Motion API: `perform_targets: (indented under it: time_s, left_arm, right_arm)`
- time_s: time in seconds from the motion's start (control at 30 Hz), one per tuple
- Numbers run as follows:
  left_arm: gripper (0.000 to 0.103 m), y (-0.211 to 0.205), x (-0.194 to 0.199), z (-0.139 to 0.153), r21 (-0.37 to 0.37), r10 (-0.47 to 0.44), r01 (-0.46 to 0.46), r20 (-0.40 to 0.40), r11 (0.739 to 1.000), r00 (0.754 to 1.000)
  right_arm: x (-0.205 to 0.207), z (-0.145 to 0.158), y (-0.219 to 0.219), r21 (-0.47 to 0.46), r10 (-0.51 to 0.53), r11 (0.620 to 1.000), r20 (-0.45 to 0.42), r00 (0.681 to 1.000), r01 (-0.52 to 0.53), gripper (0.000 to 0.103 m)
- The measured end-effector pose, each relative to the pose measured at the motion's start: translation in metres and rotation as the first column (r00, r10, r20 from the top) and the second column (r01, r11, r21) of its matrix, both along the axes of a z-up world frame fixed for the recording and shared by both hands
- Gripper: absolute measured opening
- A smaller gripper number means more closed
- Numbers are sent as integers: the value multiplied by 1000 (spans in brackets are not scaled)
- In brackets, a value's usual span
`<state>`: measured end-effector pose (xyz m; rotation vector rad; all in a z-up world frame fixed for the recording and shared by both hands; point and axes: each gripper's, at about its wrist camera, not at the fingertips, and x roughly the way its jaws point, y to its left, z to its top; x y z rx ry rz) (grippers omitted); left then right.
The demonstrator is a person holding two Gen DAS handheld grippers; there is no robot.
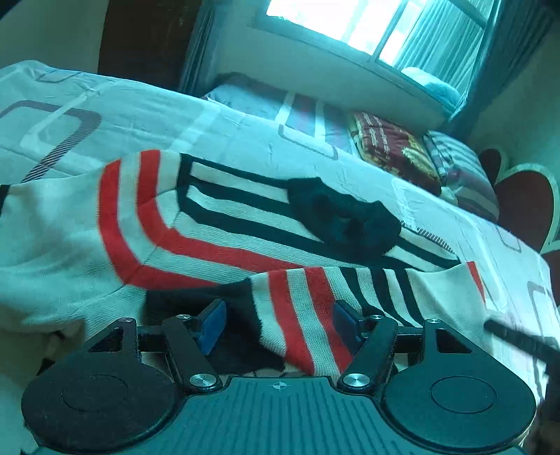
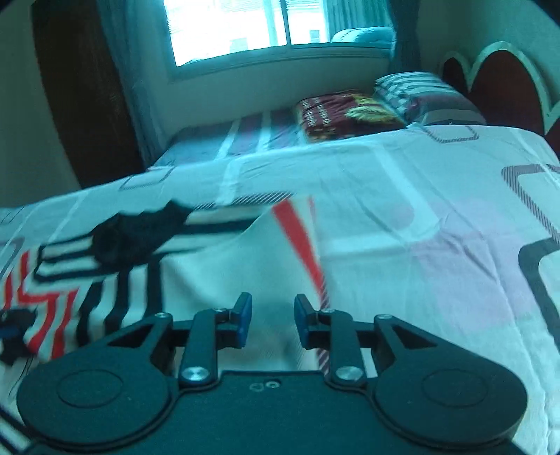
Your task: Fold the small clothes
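A small white knit sweater (image 1: 224,224) with red and black stripes and a black collar (image 1: 346,220) lies spread on the bed. A striped sleeve with a black cuff (image 1: 301,315) is folded over and lies between the fingers of my left gripper (image 1: 276,322), which is open around it. My right gripper (image 2: 273,322) is open and empty, low over the sweater's plain white part (image 2: 217,276) near its right edge. The sweater's stripes and collar (image 2: 133,234) show at the left of the right wrist view.
The bed sheet (image 2: 420,217) is white with grey square outlines. A dark red folded blanket (image 1: 392,150) and striped pillows (image 1: 462,171) lie at the bed's far end, by a red headboard (image 2: 504,87). A window (image 2: 245,28) is behind.
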<state>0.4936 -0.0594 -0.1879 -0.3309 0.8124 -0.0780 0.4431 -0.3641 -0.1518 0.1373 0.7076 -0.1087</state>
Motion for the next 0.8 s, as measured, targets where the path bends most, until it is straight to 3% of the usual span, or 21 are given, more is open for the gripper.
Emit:
perform_targets:
  time_s: [0.07, 0.2, 0.27, 0.33, 0.4, 0.43, 0.53, 0.63, 0.73, 0.8]
  left_arm:
    - [67, -3, 5, -9, 15, -1, 1, -13, 1000, 1000]
    - [68, -11, 8, -17, 61, -9, 9, 5, 998, 1000]
    - [81, -15, 8, -17, 62, -30, 29, 11, 998, 999]
    - [83, -19, 9, -18, 84, -39, 38, 14, 996, 999]
    - [84, -23, 8, -18, 106, -44, 42, 19, 994, 999]
    - [84, -24, 8, -19, 112, -41, 39, 22, 993, 999]
    - [84, -26, 10, -17, 126, -36, 34, 16, 991, 999]
    - [84, -22, 12, -16, 103, -18, 18, 2, 995, 1000]
    - [84, -34, 9, -20, 205, -69, 65, 10, 977, 998]
    - [84, -33, 4, -11, 196, -65, 64, 3, 979, 998]
  right_arm:
    - [17, -7, -6, -9, -25, 1000, -7, 1000, 25, 30]
    - [30, -21, 5, -110, 24, 994, 0, 1000, -24, 35]
    - [32, -25, 3, -83, 14, 996, 4, 1000, -14, 47]
    - [33, -29, -2, -67, -3, 998, 4, 1000, 4, 54]
    - [37, -32, -10, 8, -8, 1000, -9, 1000, 8, 47]
    - [38, -31, -12, 34, -9, 999, -10, 1000, 10, 36]
    - [42, -23, -11, 22, -27, 999, -11, 1000, 27, 25]
    - [42, -27, -13, 6, -39, 999, -23, 999, 39, 25]
    - [41, -27, -13, 9, -50, 999, -24, 998, 50, 29]
    - [33, -16, -8, -2, -56, 998, -17, 998, 56, 32]
